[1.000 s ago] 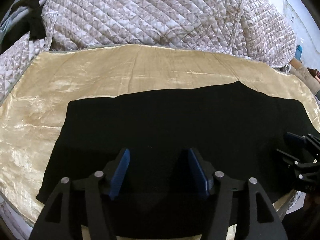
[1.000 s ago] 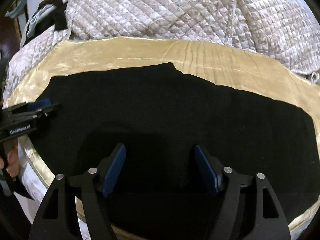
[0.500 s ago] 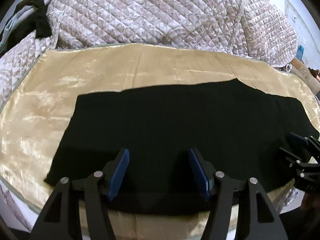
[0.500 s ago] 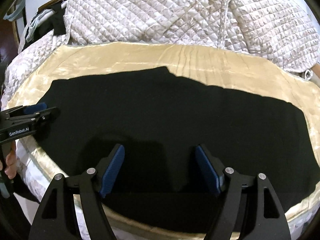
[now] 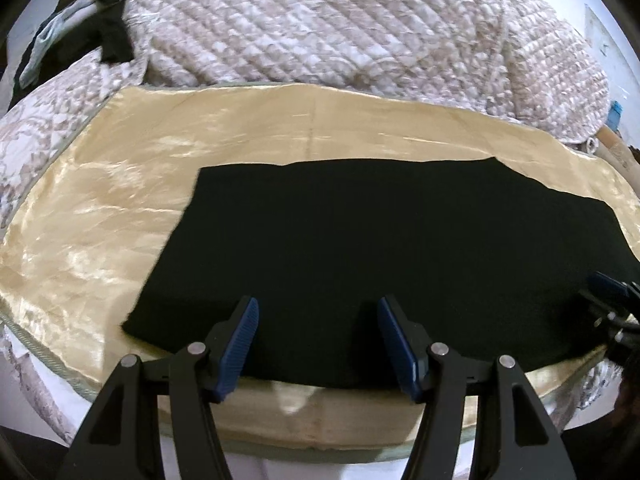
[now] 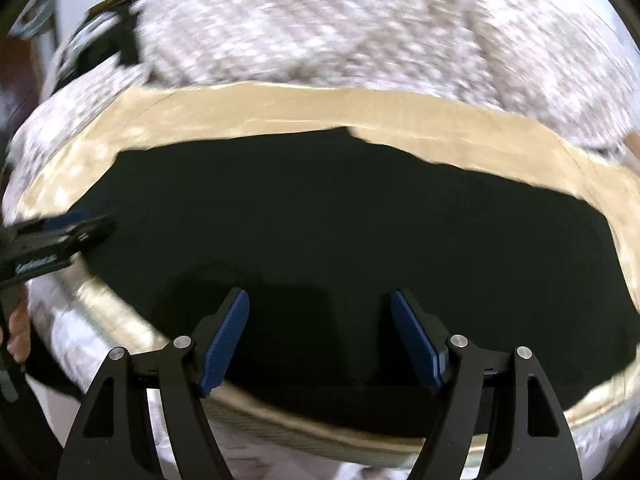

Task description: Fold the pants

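The black pants [image 5: 360,264] lie spread flat on the gold satin cloth [image 5: 100,220], in front of a heaped quilt [image 5: 340,28]. Both the left gripper [image 5: 316,336] and the right gripper [image 6: 320,332] hover over the near edge, jaws wide apart and empty

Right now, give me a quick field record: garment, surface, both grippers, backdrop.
garment: black pants, lying flat, long side across the view
surface: shiny gold cloth under the pants
left gripper: open, fingers over the pants' near edge, nothing between them
right gripper: open, over the pants, nothing gripped
backdrop: quilted blanket heaped behind the cloth
image quality: right wrist view blurred
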Demonstrator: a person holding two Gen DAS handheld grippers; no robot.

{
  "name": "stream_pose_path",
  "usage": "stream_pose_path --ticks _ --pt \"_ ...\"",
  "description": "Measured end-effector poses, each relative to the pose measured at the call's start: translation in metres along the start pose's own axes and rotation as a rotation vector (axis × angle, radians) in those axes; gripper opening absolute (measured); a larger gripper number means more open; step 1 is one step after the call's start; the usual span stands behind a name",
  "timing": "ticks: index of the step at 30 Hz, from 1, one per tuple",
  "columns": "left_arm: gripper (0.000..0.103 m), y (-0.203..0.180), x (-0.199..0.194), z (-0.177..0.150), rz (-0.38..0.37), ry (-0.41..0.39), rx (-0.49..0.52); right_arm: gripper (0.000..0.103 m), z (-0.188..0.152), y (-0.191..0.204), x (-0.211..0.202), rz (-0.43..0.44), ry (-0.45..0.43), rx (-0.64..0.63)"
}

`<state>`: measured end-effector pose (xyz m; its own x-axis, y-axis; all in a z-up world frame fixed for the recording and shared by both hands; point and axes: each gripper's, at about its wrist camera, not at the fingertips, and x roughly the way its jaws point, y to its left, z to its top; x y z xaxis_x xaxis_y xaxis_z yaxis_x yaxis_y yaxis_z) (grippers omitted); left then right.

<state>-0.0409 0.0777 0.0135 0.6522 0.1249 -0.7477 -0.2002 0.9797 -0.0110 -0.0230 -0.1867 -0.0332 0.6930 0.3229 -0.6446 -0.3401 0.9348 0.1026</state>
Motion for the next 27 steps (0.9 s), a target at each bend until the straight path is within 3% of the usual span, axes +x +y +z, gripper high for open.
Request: stream_pose_path --ticks 11,16,21,24,27 --pt "0.065 0.021 0.002 0.001 0.049 0.000 -0.054 0.074 0.007 -0.022 -0.006 -0.086 -0.029 0.098" --pt "0.065 0.030 0.003 0.003 0.071 0.002 -0.083 0.074 0.008 -0.040 -0.018 -0.093 -0.084 0.193" --pt "0.065 0.049 0.004 0.002 0.104 0.006 -0.148 0.074 0.007 -0.039 -0.009 -0.121 -0.034 0.172" --pt "0.065 0.060 0.001 0.005 0.114 -0.005 -0.174 0.074 0.008 -0.036 -0.014 -0.036 -0.065 0.186" --pt "0.065 0.072 -0.005 0.005 0.085 -0.007 -0.234 0.074 0.009 -0.031 -0.013 -0.034 -0.063 0.173"
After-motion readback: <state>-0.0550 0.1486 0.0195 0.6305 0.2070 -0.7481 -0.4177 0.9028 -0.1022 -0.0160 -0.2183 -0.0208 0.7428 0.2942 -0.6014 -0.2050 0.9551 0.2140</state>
